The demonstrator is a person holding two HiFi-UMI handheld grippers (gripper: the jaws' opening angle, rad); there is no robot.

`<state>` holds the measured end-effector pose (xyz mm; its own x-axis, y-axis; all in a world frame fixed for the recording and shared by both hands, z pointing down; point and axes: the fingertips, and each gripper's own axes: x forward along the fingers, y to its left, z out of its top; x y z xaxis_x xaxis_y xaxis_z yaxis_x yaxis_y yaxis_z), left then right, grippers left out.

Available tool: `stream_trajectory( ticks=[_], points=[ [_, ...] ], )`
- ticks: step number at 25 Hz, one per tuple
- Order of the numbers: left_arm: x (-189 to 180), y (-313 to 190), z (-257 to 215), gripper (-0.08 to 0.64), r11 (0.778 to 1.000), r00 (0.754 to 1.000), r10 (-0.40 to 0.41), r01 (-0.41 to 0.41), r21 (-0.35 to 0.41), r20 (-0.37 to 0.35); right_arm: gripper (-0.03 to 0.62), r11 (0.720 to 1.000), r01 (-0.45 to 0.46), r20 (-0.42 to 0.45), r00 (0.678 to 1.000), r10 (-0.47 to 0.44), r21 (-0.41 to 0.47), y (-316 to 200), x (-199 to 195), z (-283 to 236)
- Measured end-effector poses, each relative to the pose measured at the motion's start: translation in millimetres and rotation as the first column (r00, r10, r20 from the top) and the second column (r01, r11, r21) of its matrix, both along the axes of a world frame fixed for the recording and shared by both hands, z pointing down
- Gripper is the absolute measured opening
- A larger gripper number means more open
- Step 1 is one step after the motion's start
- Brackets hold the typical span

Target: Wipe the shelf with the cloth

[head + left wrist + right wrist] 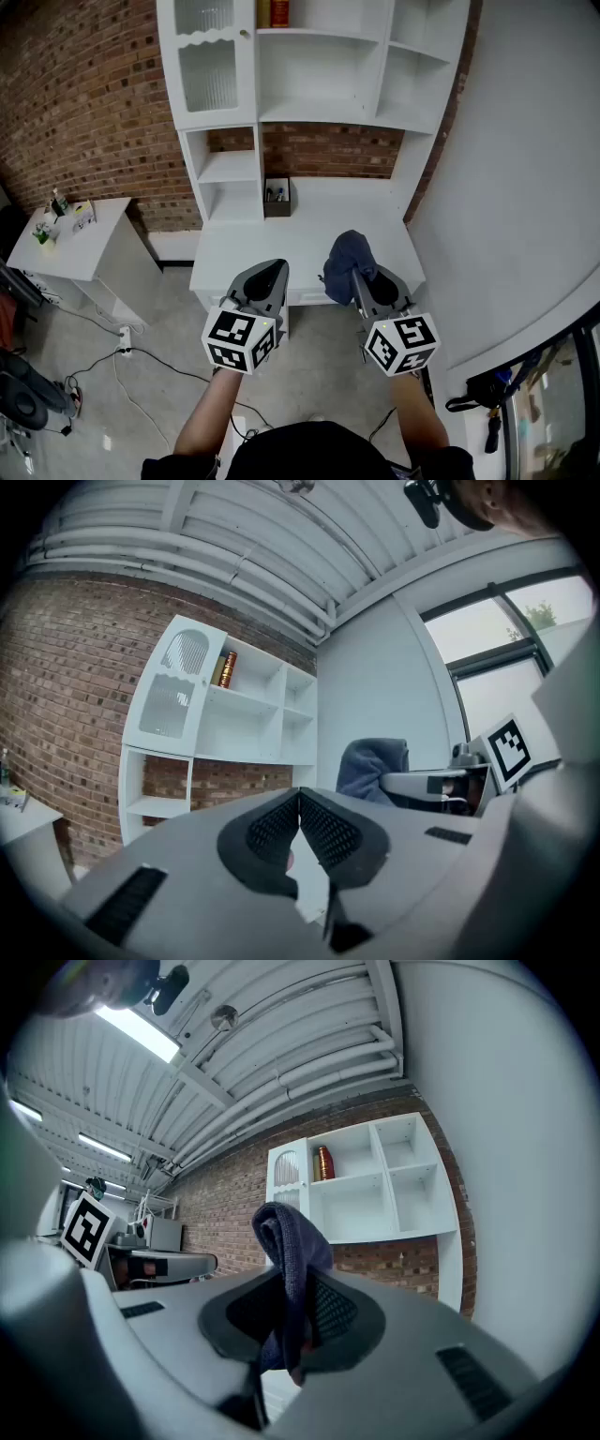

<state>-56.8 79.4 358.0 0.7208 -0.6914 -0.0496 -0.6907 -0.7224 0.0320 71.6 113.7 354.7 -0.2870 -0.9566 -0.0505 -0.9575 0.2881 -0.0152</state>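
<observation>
- Landmark: tall white wooden shelf unit (319, 112) against the red brick wall (84, 103), with a white desk-level board (244, 248) at its foot.
- Right gripper (300, 1314): jaws pinch a dark blue folded cloth (291, 1241), which stands up out of them just before the unit's desk board, right of centre.
- Left gripper (298, 808): jaws pressed together, nothing between them; beside the right gripper, towards the unit's left side.
- Governing relation: the unit's boards lie ahead of and above the cloth, with their long axes running left to right. Only the right gripper carries the cloth, so the forward reach is judged to fall to it.
</observation>
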Motion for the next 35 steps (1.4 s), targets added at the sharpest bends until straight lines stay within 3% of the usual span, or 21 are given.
stream_trajectory(
  ticks=[16,28,35],
  points=[
    [45.3,-4.9,5.5,0.017,1.0,1.0,-0.005,0.005,-0.003,0.012,0.069,1.0,0.015,0.025,1.0,-0.015,0.005,-6.9,42.6,4.7],
    [70.4,-8.2,21.3,0.017,0.998,0.997,-0.055,0.056,-0.013,0.057,0.069,0.999,0.042,0.053,0.998,-0.042,0.001,-14.4,76.1,19.4],
    [70.5,-39.9,26.9,0.017,0.996,0.995,-0.078,0.08,-0.036,0.062,0.069,0.998,0.055,0.067,0.996,-0.053,-0.015,-43.6,80.2,24.4]
  ],
)
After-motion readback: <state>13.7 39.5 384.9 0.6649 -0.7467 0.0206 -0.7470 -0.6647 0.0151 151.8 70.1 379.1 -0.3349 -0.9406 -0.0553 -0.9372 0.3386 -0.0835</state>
